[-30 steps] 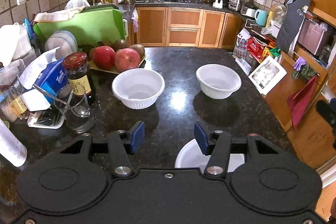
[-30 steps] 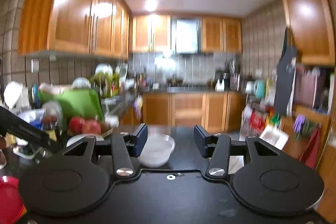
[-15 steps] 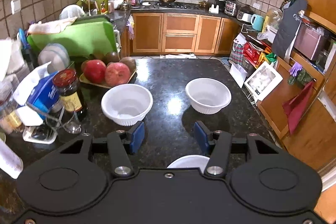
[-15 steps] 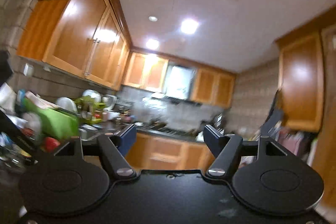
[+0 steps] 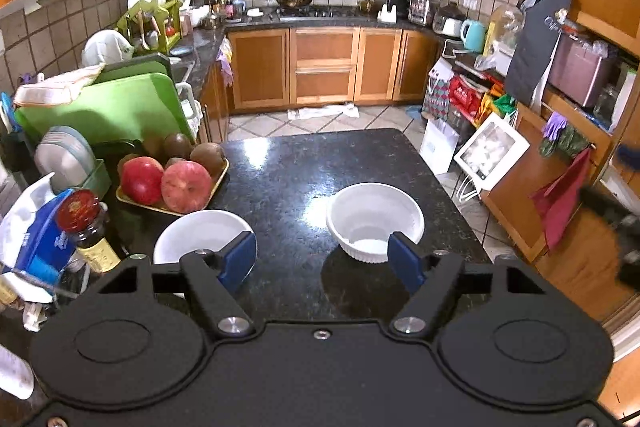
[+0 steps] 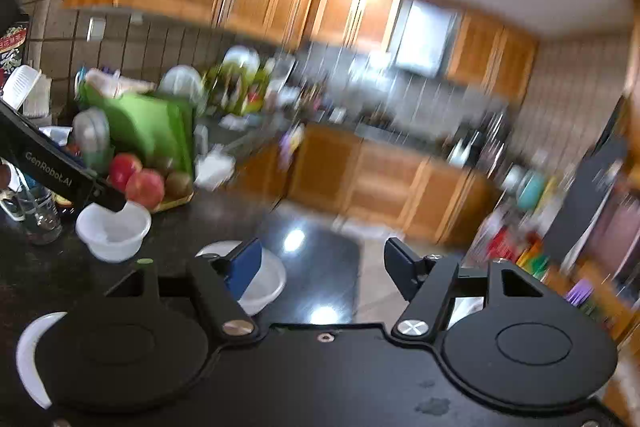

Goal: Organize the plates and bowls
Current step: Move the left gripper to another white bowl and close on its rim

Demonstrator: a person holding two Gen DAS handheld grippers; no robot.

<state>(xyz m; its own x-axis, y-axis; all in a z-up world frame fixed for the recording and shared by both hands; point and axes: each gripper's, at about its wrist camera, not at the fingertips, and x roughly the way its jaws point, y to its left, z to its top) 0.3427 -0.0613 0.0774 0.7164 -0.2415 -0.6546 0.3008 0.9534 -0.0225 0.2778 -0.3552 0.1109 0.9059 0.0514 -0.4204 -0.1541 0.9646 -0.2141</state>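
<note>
Two white ribbed bowls stand on the black granite counter (image 5: 296,163): a left bowl (image 5: 200,235) by the fruit tray and a right bowl (image 5: 374,219). My left gripper (image 5: 322,255) hovers just short of them, its jaws opening, with nothing between them. The right wrist view is blurred. In it the left bowl (image 6: 114,231) lies under the left gripper's black body (image 6: 60,175), and the right bowl (image 6: 264,283) sits partly behind a blue pad. My right gripper (image 6: 320,259) is above the counter, its jaws closing on nothing. A white plate's rim (image 6: 28,355) shows at the lower left.
A tray of apples and kiwis (image 5: 172,183), a red-capped jar (image 5: 86,227), a blue packet and a glass crowd the counter's left side. Behind them stand a green cutting board (image 5: 108,111) and racked plates (image 5: 64,159). The counter's right edge (image 5: 452,195) drops to the floor.
The left gripper moved forward over the counter; the plate below it left view and its jaws widened. The right gripper swung up toward the ceiling, then back down toward the bowls.
</note>
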